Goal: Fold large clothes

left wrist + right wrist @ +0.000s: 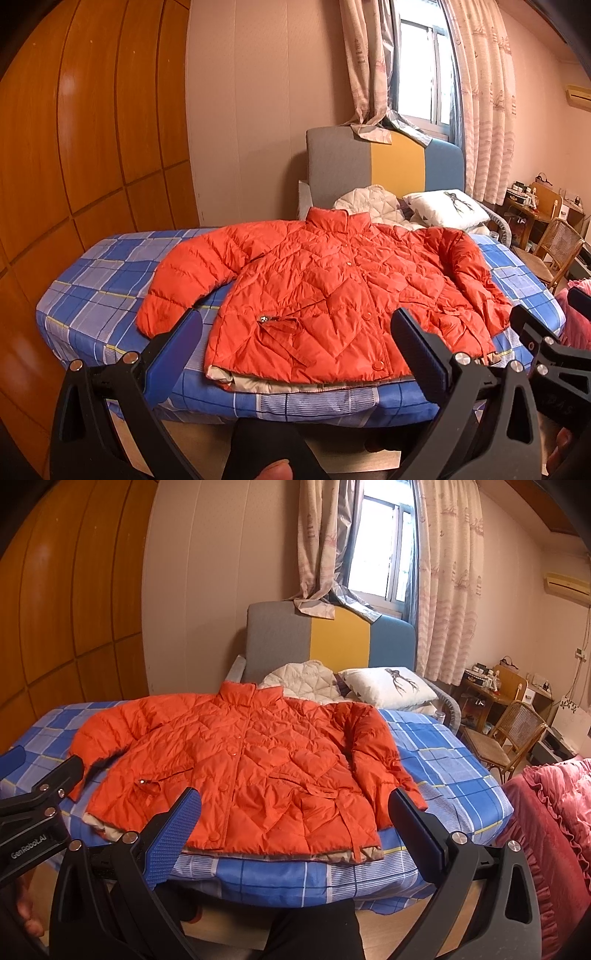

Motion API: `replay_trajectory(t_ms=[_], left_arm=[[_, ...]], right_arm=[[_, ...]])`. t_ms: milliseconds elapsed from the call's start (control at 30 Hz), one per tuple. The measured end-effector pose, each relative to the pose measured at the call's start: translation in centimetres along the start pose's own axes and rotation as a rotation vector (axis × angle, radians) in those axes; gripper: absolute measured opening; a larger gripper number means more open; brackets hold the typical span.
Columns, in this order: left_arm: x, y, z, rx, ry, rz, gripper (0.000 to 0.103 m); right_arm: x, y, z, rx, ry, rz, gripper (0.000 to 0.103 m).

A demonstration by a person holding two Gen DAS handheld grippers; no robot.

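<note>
Both claws hang released, holding nothing: left claw [295, 347], right claw [293, 823]. The jacket [332, 295] lies flat on the bed [110, 266] just ahead. Best pinch each cuff, then fold sleeves inward evenly.

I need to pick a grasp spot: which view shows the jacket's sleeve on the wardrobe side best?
The left wrist view: the sleeve lies whole from shoulder to cuff, unobstructed. In the right wrist view, the left gripper covers its cuff.
</note>
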State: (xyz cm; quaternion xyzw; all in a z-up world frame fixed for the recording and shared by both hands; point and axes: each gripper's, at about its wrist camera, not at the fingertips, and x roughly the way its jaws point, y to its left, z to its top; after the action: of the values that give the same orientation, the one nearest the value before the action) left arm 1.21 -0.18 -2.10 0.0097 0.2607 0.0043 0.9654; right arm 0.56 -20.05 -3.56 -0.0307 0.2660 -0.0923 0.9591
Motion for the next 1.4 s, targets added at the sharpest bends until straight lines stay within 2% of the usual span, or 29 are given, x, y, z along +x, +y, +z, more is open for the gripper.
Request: replay_trajectory(t_ms=[200, 300, 333, 500, 567, 633, 767, 900, 1033, 1100, 1233, 1267, 1400], left_arm=[[2.0, 0.7, -0.4, -0.02, 0.045, -0.005, 0.101], [3.6, 2.5, -1.0, -0.102, 0.07, -0.103, 0.101], [4.3, 3.3, -1.1, -0.134, 0.09, -0.109, 0.101], [8.2, 8.9, -2.3, -0.276, 0.136, -0.052, 0.101], [10.2, 12.0, -3.1, -0.349, 0.162, 0.0, 0.101], [11.8, 14.7, -4.0, -0.412, 0.188, 0.029, 0.101], [15.0, 19.3, -5.7, -0.462, 0.267, 0.161, 0.101], [17.0, 22.5, -6.8, -0.518, 0.301, 0.218, 0.101], [19.0, 24.6, -6.8, -0.541, 0.291, 0.235, 0.101], [20.0, 25.4, -6.5, -0.561, 0.288, 0.214, 0.101], [21.8, 26.5, -6.1, -0.603, 0.284, 0.193, 0.101], [22.5, 26.7, -5.9, -0.596, 0.287, 0.212, 0.101], [24.1, 27.6, -6.4, -0.652, 0.313, 0.189, 0.09]], right_arm=[[1.4, 0.0, 0.1, 0.007, 0.043, 0.044, 0.1], [2.8, -0.8, 0.0, 0.046, 0.086, 0.085, 0.1], [3.4, -1.5, -0.1, 0.07, 0.104, 0.107, 0.1], [7.1, -6.2, -1.3, 0.24, 0.193, 0.144, 0.1], [8.9, -8.8, -2.3, 0.323, 0.232, 0.127, 0.1], [10.2, -10.4, -2.9, 0.353, 0.262, 0.101, 0.1], [13.6, -13.0, -3.9, 0.396, 0.309, 0.035, 0.1], [17.5, -14.4, -3.9, 0.396, 0.353, -0.02, 0.099], [20.8, -15.3, -3.6, 0.403, 0.385, -0.049, 0.094], [22.2, -15.5, -3.3, 0.396, 0.397, -0.065, 0.091], [23.9, -15.4, -2.6, 0.385, 0.407, -0.09, 0.091], [24.2, -15.2, -2.4, 0.385, 0.408, -0.09, 0.091], [25.2, -14.0, -1.7, 0.34, 0.407, -0.106, 0.091]])
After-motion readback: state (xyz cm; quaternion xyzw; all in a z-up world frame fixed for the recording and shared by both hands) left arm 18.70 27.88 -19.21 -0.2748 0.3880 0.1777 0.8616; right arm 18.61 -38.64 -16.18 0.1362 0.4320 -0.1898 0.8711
